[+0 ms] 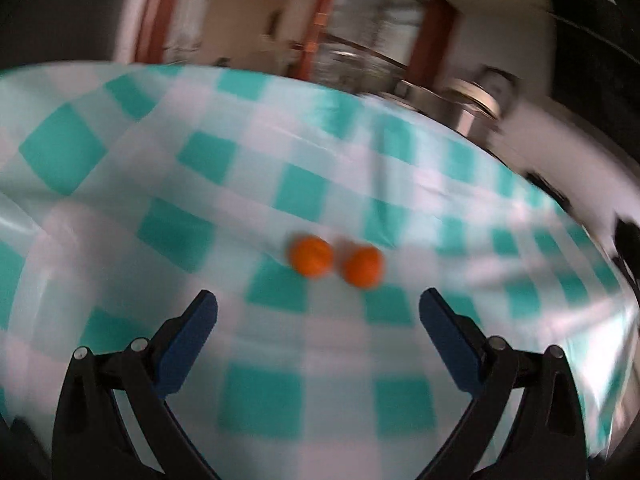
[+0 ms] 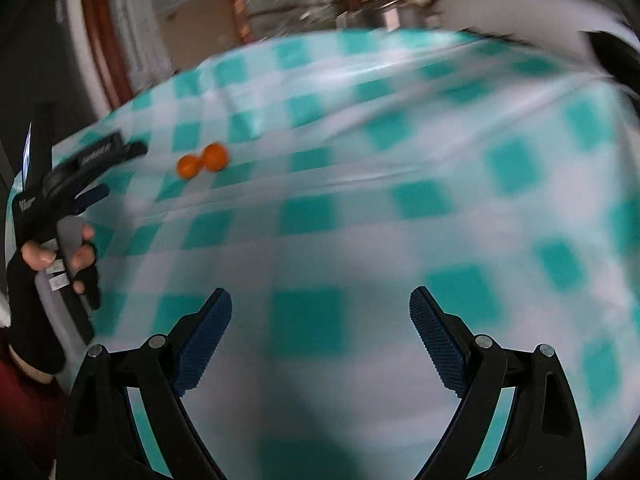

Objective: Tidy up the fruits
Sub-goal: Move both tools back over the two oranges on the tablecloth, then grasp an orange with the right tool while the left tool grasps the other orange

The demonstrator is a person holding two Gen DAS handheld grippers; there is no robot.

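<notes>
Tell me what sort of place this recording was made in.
Probably a home dining or kitchen area: a table under a teal-and-white checked tablecloth, two oranges on it, and blurred metal pots beyond the far edge.

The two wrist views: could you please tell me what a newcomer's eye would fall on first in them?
Two small orange fruits lie side by side, about touching, on the teal-and-white checked tablecloth, just ahead of the left hand-held gripper, whose jaws stand open and empty. The right hand-held gripper is also open over bare cloth, with the fruits far off to its left.
</notes>
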